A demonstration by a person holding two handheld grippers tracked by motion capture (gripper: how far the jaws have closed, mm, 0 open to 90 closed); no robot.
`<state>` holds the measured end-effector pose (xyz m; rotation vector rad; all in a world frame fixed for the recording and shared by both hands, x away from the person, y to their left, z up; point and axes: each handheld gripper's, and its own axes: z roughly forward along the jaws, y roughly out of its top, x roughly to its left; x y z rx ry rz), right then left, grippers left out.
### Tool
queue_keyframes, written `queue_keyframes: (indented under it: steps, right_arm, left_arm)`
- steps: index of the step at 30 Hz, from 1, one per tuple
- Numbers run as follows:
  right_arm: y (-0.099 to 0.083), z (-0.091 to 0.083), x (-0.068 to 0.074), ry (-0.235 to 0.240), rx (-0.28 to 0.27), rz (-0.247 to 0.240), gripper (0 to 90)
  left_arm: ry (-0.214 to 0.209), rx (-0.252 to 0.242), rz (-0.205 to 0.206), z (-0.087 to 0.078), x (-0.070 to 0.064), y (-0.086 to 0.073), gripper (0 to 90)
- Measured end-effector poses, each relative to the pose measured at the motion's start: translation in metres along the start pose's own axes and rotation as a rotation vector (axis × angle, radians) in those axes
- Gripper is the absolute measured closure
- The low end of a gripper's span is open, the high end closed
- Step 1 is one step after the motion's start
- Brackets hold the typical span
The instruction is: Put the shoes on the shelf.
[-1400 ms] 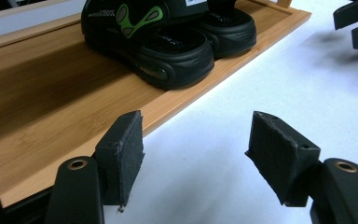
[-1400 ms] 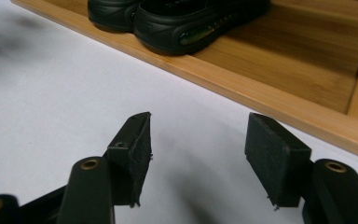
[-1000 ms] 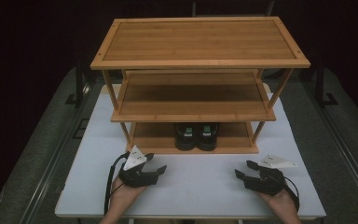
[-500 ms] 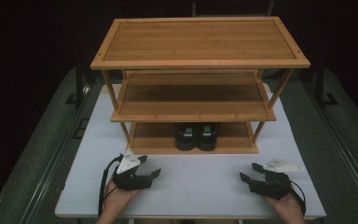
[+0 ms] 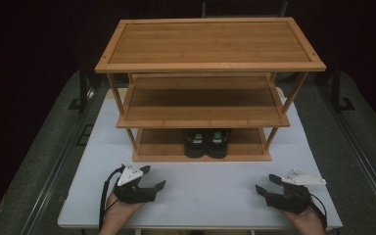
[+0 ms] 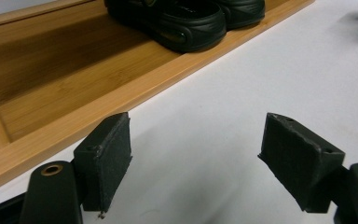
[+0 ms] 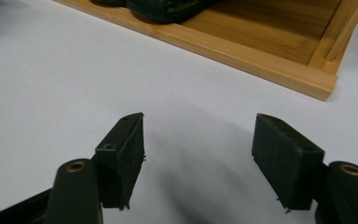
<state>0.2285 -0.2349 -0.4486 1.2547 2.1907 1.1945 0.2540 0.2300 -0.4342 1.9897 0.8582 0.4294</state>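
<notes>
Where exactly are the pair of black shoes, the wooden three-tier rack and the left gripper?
pair of black shoes [image 5: 206, 143], high view, on the toes.
wooden three-tier rack [image 5: 210, 43], high view, on the top shelf's board.
left gripper [image 5: 152, 178], high view, midway between its fingertips.

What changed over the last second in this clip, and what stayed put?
Both grippers drew back toward the person's edge of the table: the left gripper slid nearer the edge, and the right gripper pulled back and slightly outward. Both stay open and empty; nothing was gripped or released. The pair of black shoes on the bottom shelf and the wooden shoe rack did not move.
</notes>
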Motion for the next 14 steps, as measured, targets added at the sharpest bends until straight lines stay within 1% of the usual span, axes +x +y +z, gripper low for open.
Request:
queue_keyframes:
  steps: [4, 5, 8, 10, 12, 14]
  right_arm:
    - [-0.004, -0.004, -0.001, 0.003, -0.005, 0.008, 29.1]
    - [-0.005, -0.005, -0.001, 0.004, -0.009, 0.011, 28.6]
    - [-0.008, -0.009, -0.001, -0.011, -0.029, 0.014, 27.0]
    - [-0.013, -0.013, 0.000, -0.027, -0.053, 0.025, 26.7]
    - [-0.017, -0.017, 0.000, -0.034, -0.064, 0.031, 26.6]
    - [-0.017, -0.020, 0.002, -0.045, -0.078, 0.028, 26.2]
  left_arm:
    - [-0.002, 0.000, -0.002, -0.003, 0.000, -0.004, 21.6]
    - [-0.005, -0.001, -0.009, -0.004, 0.000, -0.005, 21.3]
    - [-0.010, -0.004, -0.019, -0.006, -0.001, -0.009, 19.8]
    - [-0.025, -0.001, -0.025, -0.007, -0.002, -0.013, 18.7]
    - [-0.027, 0.005, -0.018, -0.007, -0.004, -0.015, 18.3]
    - [-0.039, 0.000, -0.019, -0.007, -0.006, -0.015, 17.6]
